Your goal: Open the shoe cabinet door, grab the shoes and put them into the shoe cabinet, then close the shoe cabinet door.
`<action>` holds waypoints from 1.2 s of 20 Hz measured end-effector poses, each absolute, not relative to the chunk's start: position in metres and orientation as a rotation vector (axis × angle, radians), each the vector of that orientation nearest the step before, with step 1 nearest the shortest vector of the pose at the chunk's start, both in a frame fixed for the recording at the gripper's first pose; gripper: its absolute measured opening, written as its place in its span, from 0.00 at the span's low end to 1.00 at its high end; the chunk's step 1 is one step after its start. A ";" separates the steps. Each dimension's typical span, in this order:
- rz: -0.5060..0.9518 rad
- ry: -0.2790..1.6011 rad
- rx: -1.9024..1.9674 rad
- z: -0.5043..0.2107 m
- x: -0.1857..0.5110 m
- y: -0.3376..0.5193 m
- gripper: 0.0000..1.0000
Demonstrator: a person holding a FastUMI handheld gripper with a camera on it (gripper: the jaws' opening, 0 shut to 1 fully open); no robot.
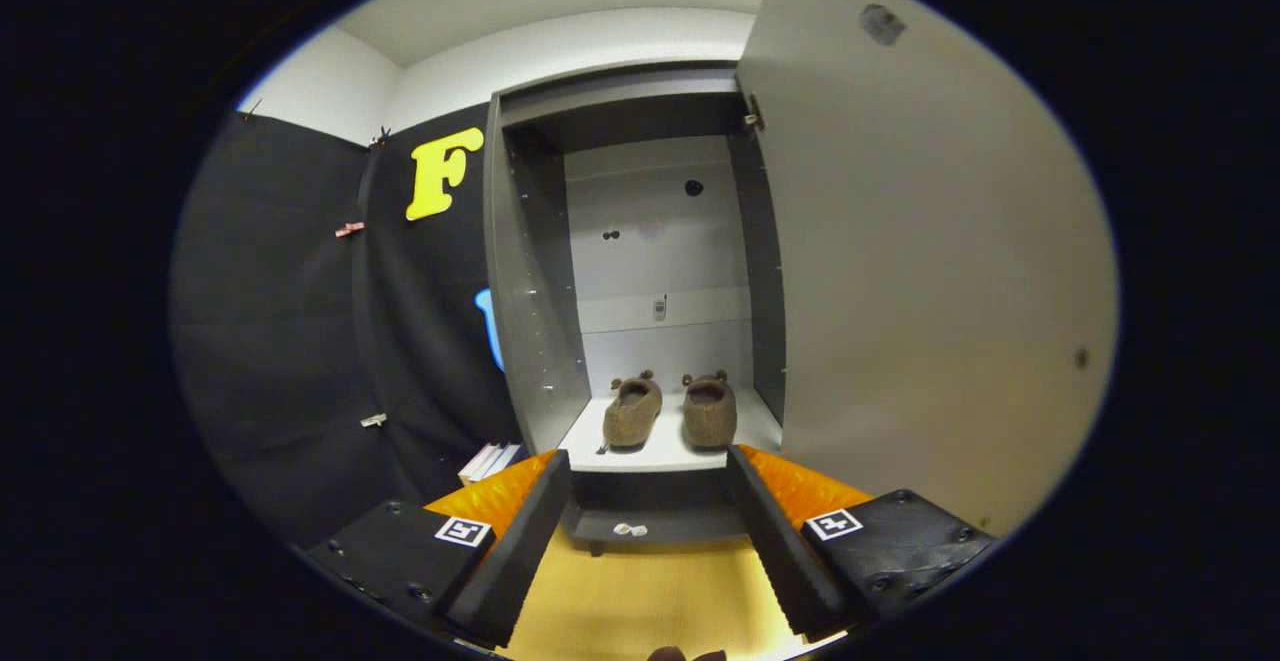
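The shoe cabinet [530, 271] stands open straight ahead, grey inside with a pale back panel. Its door [920, 261] is swung out wide to the right of the opening, close beside my right finger. Two brown fuzzy shoes, the left one [632, 413] and the right one [709, 411], sit side by side on the white bottom shelf [580, 436], heels toward me. My gripper [650, 466] is open with nothing between its fingers. It is held back from the cabinet, the fingertips framing the shelf's front edge, and the shoes lie beyond them.
Below the shelf a dark base recess [650, 511] holds a small white scrap [630, 529]. The floor [640, 596] is yellowish wood. A few books [490, 461] lie against the black cloth wall left of the cabinet. A small brown object [685, 654] shows at the floor's near edge.
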State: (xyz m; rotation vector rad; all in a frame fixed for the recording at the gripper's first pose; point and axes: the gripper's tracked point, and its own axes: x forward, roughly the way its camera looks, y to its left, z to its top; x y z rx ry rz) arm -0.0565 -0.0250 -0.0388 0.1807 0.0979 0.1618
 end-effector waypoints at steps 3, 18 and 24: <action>0.156 0.108 0.149 -0.050 -0.099 -0.048 0.98; -0.044 0.070 0.170 -0.030 -0.182 -0.235 0.98; -0.109 0.086 0.155 -0.035 -0.126 -0.309 0.98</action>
